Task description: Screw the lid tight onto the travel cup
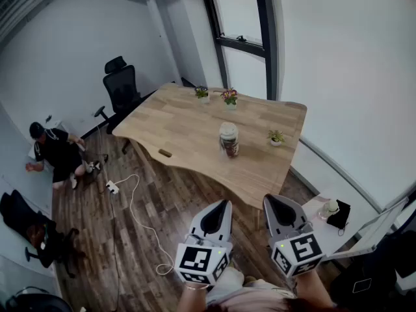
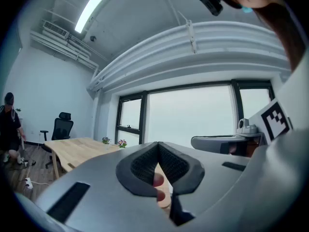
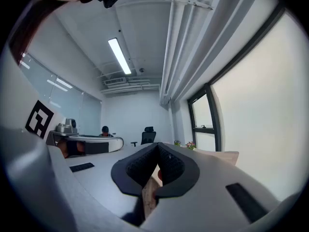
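Note:
The travel cup (image 1: 229, 140) stands upright near the middle of the wooden table (image 1: 188, 125); it has a brownish body and a pale top, and whether the lid is seated I cannot tell. Both grippers are held level at the bottom of the head view, well short of the table's near edge. My left gripper (image 1: 224, 204) is shut with nothing between its pads. My right gripper (image 1: 272, 200) is likewise shut and empty. The left gripper (image 2: 158, 147) and the right gripper (image 3: 157, 149) views show the dark pads pressed together, with only the room beyond.
Three small potted plants (image 1: 202, 93) (image 1: 229, 97) (image 1: 276, 137) and a small dark object (image 1: 165, 153) sit on the table. A black office chair (image 1: 122, 86) stands at its far left. A person (image 1: 55, 151) sits on the floor; a power strip and cable (image 1: 112, 187) lie nearby.

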Tool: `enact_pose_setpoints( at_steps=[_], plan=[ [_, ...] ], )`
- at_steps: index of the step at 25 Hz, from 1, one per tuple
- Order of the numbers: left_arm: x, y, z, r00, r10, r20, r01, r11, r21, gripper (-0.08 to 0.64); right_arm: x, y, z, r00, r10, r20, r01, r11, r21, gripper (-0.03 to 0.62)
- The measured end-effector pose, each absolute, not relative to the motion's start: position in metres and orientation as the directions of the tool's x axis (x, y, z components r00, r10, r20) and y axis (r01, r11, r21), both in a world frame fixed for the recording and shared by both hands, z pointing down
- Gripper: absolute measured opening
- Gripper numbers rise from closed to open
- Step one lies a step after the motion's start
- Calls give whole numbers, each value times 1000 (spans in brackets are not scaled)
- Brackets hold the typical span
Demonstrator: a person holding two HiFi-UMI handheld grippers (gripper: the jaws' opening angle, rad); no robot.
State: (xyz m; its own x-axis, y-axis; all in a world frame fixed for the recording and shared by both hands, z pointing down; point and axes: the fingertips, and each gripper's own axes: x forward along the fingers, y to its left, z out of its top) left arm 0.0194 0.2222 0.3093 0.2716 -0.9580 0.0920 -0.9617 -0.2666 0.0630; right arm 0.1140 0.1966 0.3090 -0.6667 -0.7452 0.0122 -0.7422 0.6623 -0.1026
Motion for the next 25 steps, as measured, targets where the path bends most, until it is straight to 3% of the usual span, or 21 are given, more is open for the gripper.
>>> enact_pose_setpoints(
  at_steps=[25],
  plan=[
    [-3, 130, 322, 335, -935, 116, -942, -329, 72, 2, 83, 121, 324, -648, -757, 84, -761, 639, -111, 0]
  ],
)
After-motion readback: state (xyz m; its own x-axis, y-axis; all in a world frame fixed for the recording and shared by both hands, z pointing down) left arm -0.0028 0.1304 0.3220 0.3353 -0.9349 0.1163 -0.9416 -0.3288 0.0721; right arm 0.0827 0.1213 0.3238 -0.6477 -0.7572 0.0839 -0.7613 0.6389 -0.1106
